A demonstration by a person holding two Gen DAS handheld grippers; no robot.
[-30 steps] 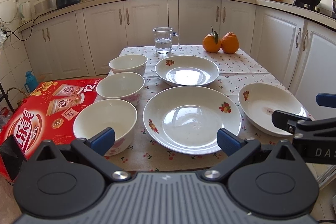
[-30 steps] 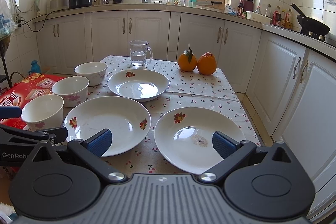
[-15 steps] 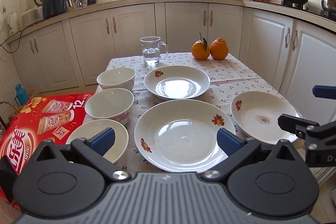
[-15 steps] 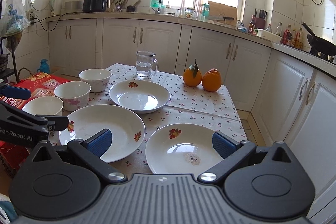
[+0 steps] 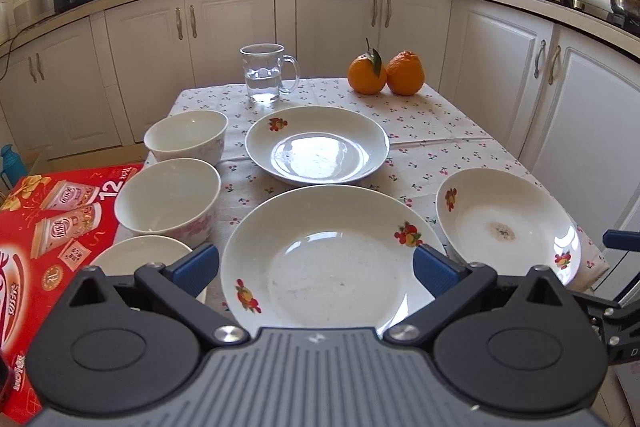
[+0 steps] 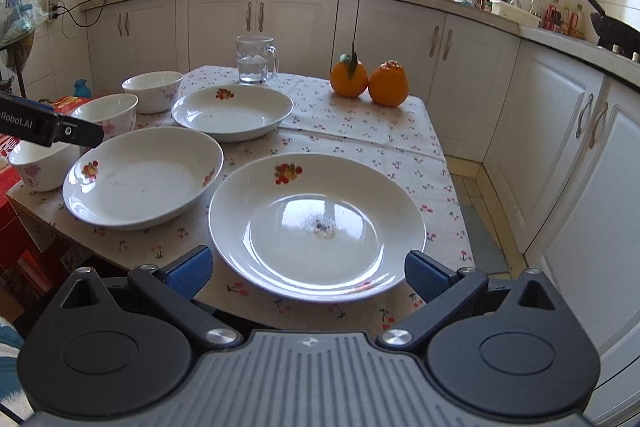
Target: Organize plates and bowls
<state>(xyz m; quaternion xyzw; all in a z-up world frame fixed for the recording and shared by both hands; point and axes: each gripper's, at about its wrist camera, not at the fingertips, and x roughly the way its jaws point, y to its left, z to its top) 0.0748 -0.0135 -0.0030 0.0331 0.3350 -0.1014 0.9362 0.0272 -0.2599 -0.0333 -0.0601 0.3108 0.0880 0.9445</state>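
- Straight ahead of the left hand-held gripper (image 5: 316, 269), whose jaws stand wide apart and empty, the large fruit-print plate (image 5: 332, 255) lies on the tabletop (image 5: 432, 119); three bowls (image 5: 170, 197) line up to its left.
- Before the right hand-held gripper (image 6: 307, 271), likewise spread and empty, lies the stained plate (image 6: 316, 223).
- Nothing is stacked yet; this looks like the approach. Next move likely: close on one plate's near rim.

3 white plates with fruit prints lie flat and apart: a near plate (image 5: 332, 263), a far plate (image 5: 317, 146) and a stained right plate (image 5: 506, 223). 3 empty white bowls (image 5: 170, 201) stand upright in a row along the left.
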